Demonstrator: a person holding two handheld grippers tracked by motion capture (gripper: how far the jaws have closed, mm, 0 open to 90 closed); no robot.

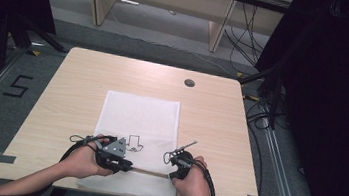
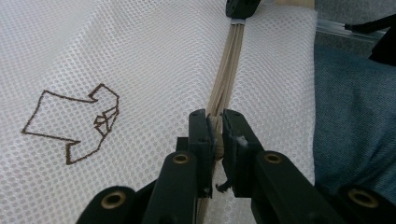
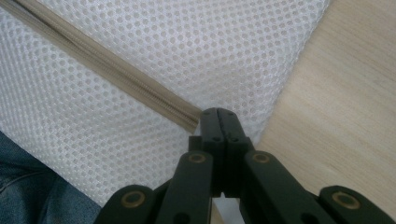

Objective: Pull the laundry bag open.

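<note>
A white mesh bag (image 1: 139, 119) lies flat on the wooden table (image 1: 210, 117), with a brown T-shirt outline (image 2: 74, 123) printed on it. Its beige zipper (image 2: 229, 65) runs along the near edge. My left gripper (image 2: 215, 114) is shut on the zipper, and a beige piece shows between its jaws. The right gripper (image 3: 218, 112) is shut on the bag's mesh right at the zipper's end (image 3: 194, 122), near the bag's right edge. From above, the left gripper (image 1: 126, 165) and the right gripper (image 1: 171, 174) face each other along the zipper (image 1: 148, 172).
A round cable hole (image 1: 189, 83) sits at the table's far side. The person's blue jeans (image 2: 355, 116) show just past the near table edge. Bare wood (image 3: 336, 107) lies to the right of the bag. Black stands and cables flank the table on the floor.
</note>
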